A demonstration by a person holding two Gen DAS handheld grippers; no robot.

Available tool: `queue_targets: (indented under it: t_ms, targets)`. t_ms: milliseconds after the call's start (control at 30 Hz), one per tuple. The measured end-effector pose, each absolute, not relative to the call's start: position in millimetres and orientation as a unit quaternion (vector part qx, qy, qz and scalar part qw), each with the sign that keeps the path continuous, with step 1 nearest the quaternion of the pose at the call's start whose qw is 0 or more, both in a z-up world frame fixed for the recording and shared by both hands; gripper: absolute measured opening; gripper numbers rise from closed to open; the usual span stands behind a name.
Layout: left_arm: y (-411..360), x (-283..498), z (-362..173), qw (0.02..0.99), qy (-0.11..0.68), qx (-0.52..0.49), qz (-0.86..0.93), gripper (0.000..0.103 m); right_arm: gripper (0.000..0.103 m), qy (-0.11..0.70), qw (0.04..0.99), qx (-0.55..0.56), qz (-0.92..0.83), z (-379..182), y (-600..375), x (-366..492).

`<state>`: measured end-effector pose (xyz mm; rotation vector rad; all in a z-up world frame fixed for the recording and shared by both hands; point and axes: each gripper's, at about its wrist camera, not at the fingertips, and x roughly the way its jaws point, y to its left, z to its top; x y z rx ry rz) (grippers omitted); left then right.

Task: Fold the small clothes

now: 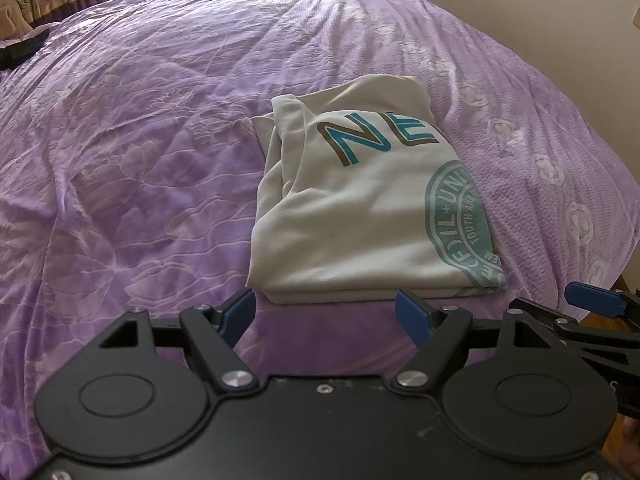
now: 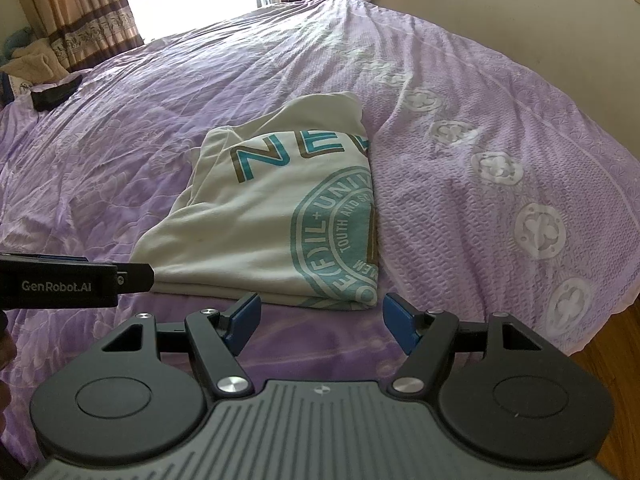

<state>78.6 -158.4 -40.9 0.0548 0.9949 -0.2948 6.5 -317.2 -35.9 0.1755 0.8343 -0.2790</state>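
Note:
A cream T-shirt [image 1: 352, 216] with teal and brown lettering and a round teal seal lies folded into a compact rectangle on the purple bedspread [image 1: 140, 168]. My left gripper [image 1: 326, 314] hovers just short of its near edge, jaws open and empty. In the right wrist view the same T-shirt [image 2: 248, 216] lies ahead, and my right gripper [image 2: 320, 320] stands open and empty at its near right corner. The left gripper's body [image 2: 68, 280] shows at the left edge there. The right gripper's fingers [image 1: 596, 300] show at the right edge of the left wrist view.
The purple bedspread [image 2: 460, 184] has a band of white floral medallions along its right side, then drops to a wooden floor [image 2: 616, 352]. A dark object [image 2: 54, 94] lies at the far left by a pile of cloth. Curtains [image 2: 92, 20] and a bright window are behind.

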Motion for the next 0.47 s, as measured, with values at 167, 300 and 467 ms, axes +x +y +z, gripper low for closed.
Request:
queue_targets:
  t_ms: [167,300,467]
  targets:
    - [-157.5,78.7,-41.1,0.867,0.476,0.026,-0.142,0.079,0.082,0.405,0.901,0.084,-0.134,-37.0,-318.1,7.7]
    - [-157.7,78.8,-41.2,0.868,0.476,0.026,-0.142,0.079,0.082,0.406,0.900,0.084,-0.133,-37.1,-318.2,8.0]
    - [-154.9,76.3,-37.8,0.876,0.459,0.015,-0.145,0.079,0.082,0.407,0.900,0.083,-0.131,-37.7,-318.0,8.9]
